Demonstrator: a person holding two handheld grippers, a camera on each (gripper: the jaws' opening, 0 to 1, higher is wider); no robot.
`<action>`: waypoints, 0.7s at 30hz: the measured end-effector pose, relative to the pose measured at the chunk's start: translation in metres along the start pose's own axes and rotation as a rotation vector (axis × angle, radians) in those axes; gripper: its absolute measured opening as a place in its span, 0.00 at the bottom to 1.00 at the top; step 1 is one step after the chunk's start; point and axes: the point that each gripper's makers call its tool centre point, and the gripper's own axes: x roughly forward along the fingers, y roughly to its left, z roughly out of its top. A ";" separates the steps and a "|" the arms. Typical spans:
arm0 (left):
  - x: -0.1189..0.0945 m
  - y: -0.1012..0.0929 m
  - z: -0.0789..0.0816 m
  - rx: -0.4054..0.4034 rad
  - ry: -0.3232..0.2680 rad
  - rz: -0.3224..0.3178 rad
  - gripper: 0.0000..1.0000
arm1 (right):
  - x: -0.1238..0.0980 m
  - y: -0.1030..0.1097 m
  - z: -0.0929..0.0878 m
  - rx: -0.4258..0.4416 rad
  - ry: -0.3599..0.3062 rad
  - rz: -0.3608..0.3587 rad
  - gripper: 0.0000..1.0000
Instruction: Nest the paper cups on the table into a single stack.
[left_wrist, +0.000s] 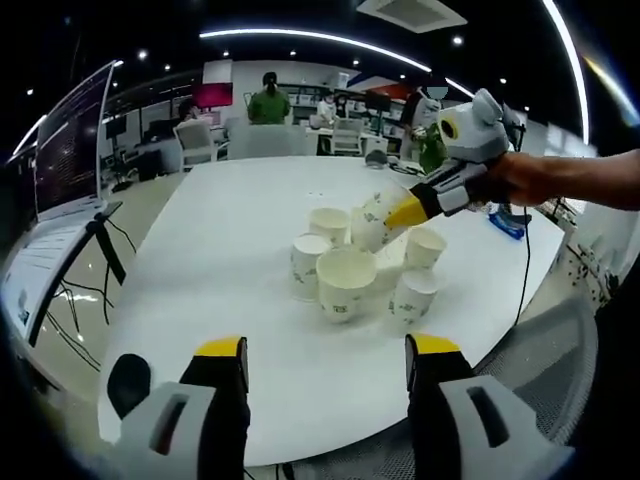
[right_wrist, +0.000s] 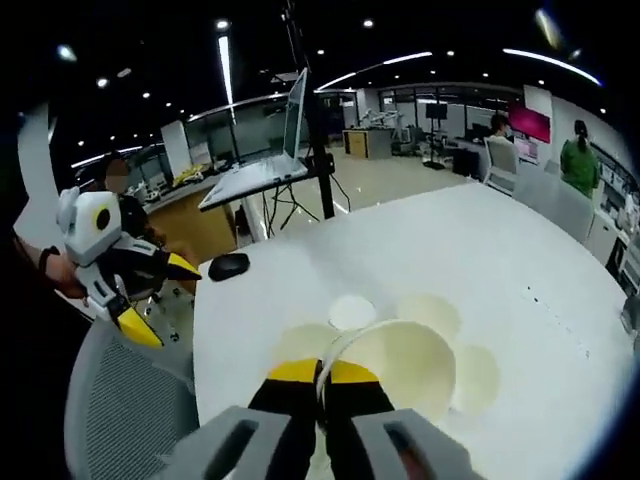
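Note:
Several white paper cups (left_wrist: 346, 282) stand close together in the middle of a white table (left_wrist: 230, 230), some mouth up and some upside down. In the left gripper view, my right gripper (left_wrist: 406, 213) comes in from the right, shut on the rim of a tilted cup (left_wrist: 372, 222) held just above the cluster. The right gripper view looks down into that held cup (right_wrist: 405, 362), its rim pinched in my right gripper (right_wrist: 322, 374), with other cups (right_wrist: 352, 312) below it. My left gripper (left_wrist: 326, 350) is open and empty near the table's front edge, short of the cups, and the left gripper (right_wrist: 164, 298) also appears at the left.
A black mouse (left_wrist: 128, 385) lies near the table's front left corner. A screen on a stand (left_wrist: 70, 140) is off the table's left side. A grey mesh chair (left_wrist: 555, 345) sits at the right edge. People stand far back in the office.

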 end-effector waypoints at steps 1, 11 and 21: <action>0.000 0.000 0.000 -0.003 -0.002 0.000 0.63 | 0.001 0.005 0.002 -0.002 -0.001 0.007 0.00; 0.002 -0.001 0.001 -0.004 -0.006 -0.002 0.63 | 0.011 0.016 0.010 -0.063 0.035 0.047 0.00; 0.003 -0.001 0.001 -0.008 -0.009 -0.003 0.63 | 0.025 0.037 0.003 -0.164 0.112 0.086 0.00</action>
